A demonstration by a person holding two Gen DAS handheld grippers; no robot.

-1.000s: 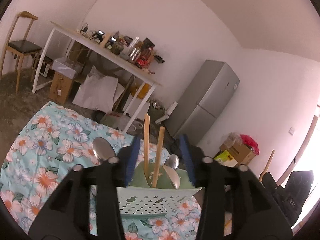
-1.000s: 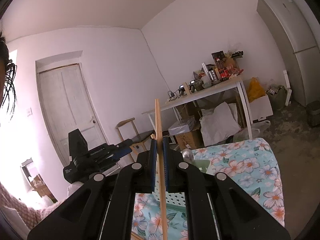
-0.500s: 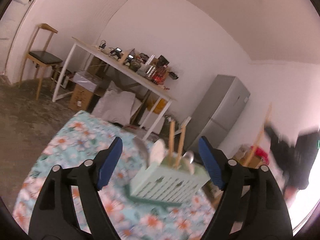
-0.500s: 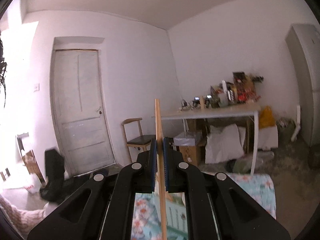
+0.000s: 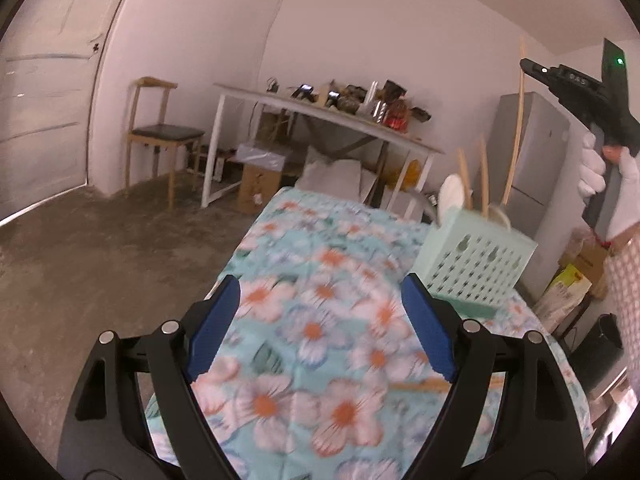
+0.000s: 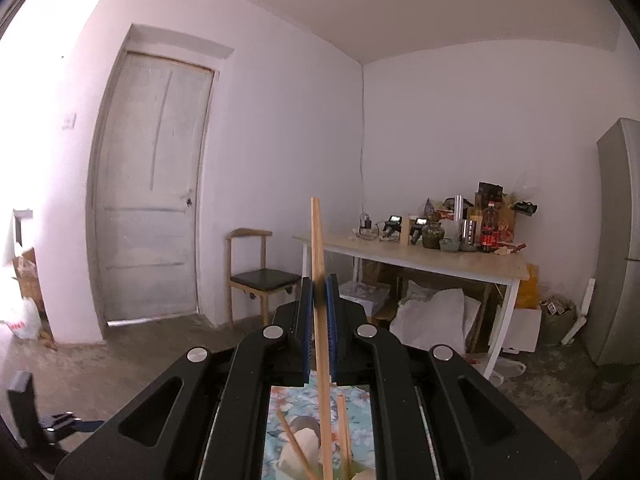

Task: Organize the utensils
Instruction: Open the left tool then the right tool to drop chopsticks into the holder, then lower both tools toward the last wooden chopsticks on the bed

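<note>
Wooden, slender and pale, the chopstick (image 6: 320, 292) stood clamped between the blue pads of the right claw (image 6: 319, 296), which was closed tight on its shaft, the lower end hanging over the mint-green holder (image 5: 476, 260). That holder sat near the far right corner of the bench (image 5: 320, 320), on the floral cloth, with two more sticks and pale spoon bowls already standing in it. In the left wrist view the right claw appeared high above the holder, gripped by a white-gloved hand (image 5: 592, 172).

The left claw (image 5: 320, 332) was spread wide with nothing between its pads (only cloth showed through the gap), and it hovered over the near part of the bench, well apart from the holder.

To finish the step well, the stick should probably be kept upright and lowered straight into a free part of the holder. Release should wait until the tip is well inside. A tilted entry risked knocking the standing sticks. One more stick-like piece (image 5: 420, 386) seemed to lie near the right edge, blurred.
</note>
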